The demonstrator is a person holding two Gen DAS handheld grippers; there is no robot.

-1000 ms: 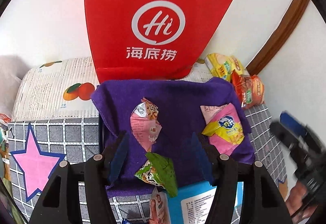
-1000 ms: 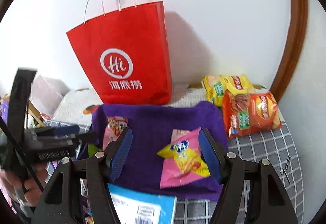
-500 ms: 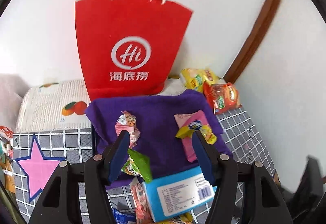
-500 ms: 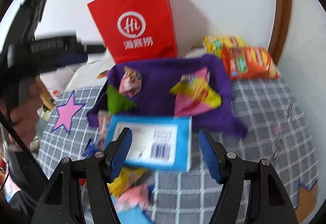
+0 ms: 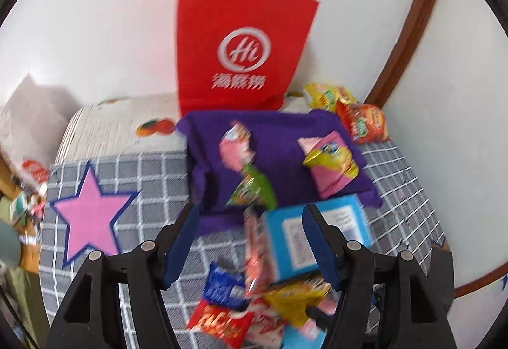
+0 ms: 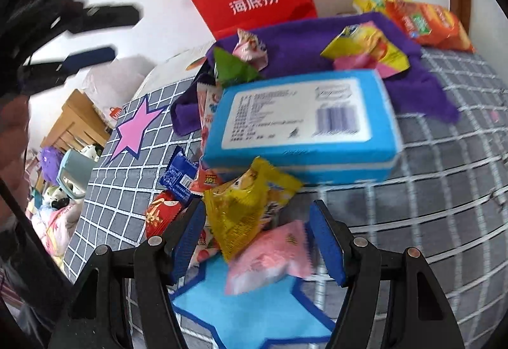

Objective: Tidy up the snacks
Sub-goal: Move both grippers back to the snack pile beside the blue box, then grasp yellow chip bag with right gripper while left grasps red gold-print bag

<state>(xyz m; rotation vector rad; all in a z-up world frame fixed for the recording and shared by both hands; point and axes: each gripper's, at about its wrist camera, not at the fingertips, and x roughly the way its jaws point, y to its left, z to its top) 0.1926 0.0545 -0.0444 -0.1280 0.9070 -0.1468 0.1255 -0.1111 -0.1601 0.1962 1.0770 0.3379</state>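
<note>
Your left gripper [image 5: 250,241] hangs above the grey checked cloth [image 5: 149,177] with its jaws opening and nothing pressed between the pads; the blue box [image 5: 314,234] and the loose pile of snack packets [image 5: 254,307] lie on the surface beyond them. Your right gripper [image 6: 257,238] is angled down over the same pile, jaws parted with no packet clamped: a yellow packet [image 6: 244,206] and a pink packet [image 6: 273,257] lie on the cloth between the fingers, the pink one partly over a blue star patch [image 6: 247,314]. The blue box rests label-up just behind the yellow packet, its far edge against the purple towel [image 6: 409,76]. On that towel lie a pink crumpled packet [image 6: 250,49], a green packet [image 6: 233,66] and a yellow-and-pink packet [image 6: 368,50]. A red paper bag [image 5: 241,47] stands upright against the wall behind the towel, and two chip bags, yellow [image 5: 327,95] and orange [image 5: 363,123], lie near the towel's far right corner. A pink star [image 5: 90,215] is printed on the cloth to the left.
</note>
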